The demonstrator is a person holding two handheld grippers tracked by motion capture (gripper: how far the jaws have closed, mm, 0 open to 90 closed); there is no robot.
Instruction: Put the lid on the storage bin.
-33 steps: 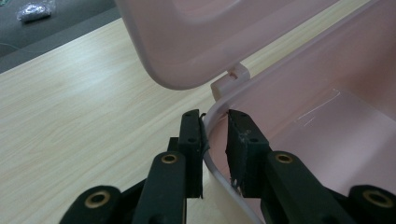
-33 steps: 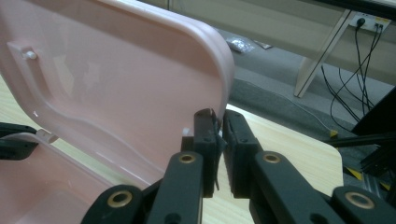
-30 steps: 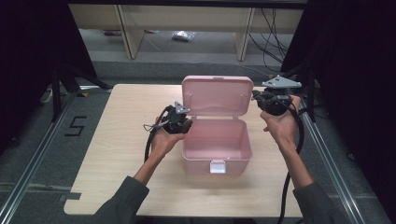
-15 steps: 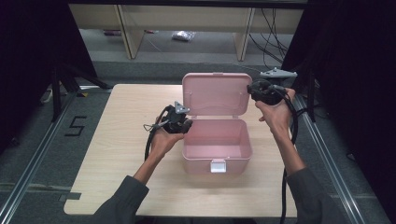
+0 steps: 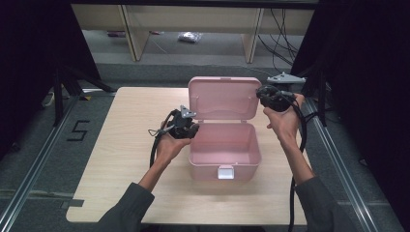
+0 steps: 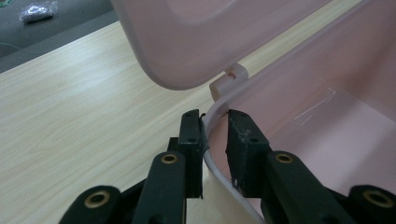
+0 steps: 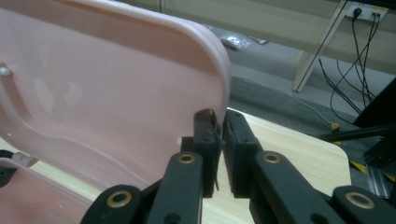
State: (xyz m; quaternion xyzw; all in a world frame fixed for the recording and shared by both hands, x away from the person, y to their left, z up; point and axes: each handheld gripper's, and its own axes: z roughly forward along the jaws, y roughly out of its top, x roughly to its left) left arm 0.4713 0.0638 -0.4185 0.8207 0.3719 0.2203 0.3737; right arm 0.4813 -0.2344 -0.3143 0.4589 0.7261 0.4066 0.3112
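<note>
A pink plastic box (image 5: 225, 150) stands on the wooden table (image 5: 121, 135) with its lid (image 5: 222, 96) raised upright at the back. My left gripper (image 5: 191, 129) is shut on the rim of the box's left wall; in the left gripper view the rim (image 6: 208, 122) runs between the two pads (image 6: 191, 140). My right gripper (image 5: 261, 94) is at the lid's upper right edge. In the right gripper view the lid (image 7: 93, 84) edge sits between the nearly closed jaws of that gripper (image 7: 220, 115), which have just been closing on it.
The box's white front latch (image 5: 226, 171) faces the person. Beyond the table's far edge are wooden shelf legs (image 5: 254, 34), a plastic bag (image 5: 190, 36) on the floor and cables (image 5: 285, 34). Metal rails run along both sides of the table.
The right hand and its gripper moved left onto the lid's right edge. The left hand, the box and the lid stayed where they were.
</note>
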